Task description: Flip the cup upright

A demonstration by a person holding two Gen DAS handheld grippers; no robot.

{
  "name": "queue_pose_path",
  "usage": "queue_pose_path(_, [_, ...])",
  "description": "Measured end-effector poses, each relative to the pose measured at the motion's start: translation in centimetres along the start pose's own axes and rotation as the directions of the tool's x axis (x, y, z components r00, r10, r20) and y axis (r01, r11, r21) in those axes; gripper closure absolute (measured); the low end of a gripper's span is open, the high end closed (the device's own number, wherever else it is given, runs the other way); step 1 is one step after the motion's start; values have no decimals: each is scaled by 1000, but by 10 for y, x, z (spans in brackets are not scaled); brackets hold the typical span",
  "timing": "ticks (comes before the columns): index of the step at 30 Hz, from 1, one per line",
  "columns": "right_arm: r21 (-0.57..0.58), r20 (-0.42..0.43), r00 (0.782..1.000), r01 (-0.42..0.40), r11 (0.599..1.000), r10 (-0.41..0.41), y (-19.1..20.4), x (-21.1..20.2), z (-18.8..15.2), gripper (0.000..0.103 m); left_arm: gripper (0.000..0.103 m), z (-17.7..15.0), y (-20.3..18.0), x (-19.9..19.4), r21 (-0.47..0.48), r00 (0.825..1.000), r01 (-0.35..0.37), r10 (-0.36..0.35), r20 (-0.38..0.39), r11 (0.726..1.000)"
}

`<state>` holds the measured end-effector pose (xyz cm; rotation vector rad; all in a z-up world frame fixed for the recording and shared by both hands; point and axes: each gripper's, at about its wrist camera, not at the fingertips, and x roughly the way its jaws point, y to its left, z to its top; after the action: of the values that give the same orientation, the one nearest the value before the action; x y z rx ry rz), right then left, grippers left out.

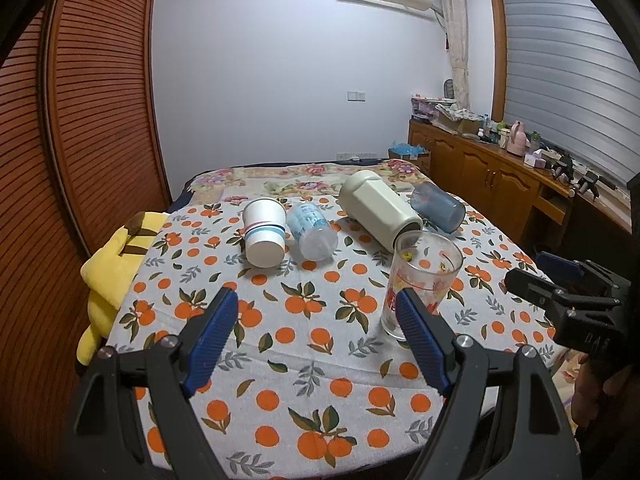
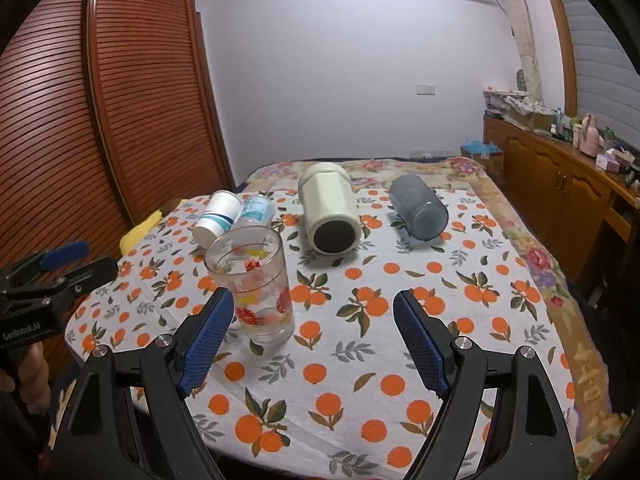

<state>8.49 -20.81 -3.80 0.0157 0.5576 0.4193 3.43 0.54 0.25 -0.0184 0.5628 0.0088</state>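
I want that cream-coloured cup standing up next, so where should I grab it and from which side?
Judging by its pose, grip the cream cup across its faceted mid-body, coming from above with the right gripper. It lies on its side on the tablecloth, dark end facing the camera, with bare cloth on both flanks, so open jaws could straddle the flat facets and tip it up.

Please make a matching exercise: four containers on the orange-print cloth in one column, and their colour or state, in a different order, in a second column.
1. glass tumbler
2. cream flask
3. blue-grey cup
4. paper cup

A. on its side, farthest right
B. standing upright, mouth up
C. on its side, white with blue bands
D. on its side, dark round end toward the right wrist camera

Pairs: 1-B, 2-D, 3-A, 4-C
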Motion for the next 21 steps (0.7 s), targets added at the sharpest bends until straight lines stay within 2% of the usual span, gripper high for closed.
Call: queue_pose_path(21, [1,2,1000,4,1000,-4,0,0,-1,19,22,-4,1,0,-9,1000,0,0,2,1000])
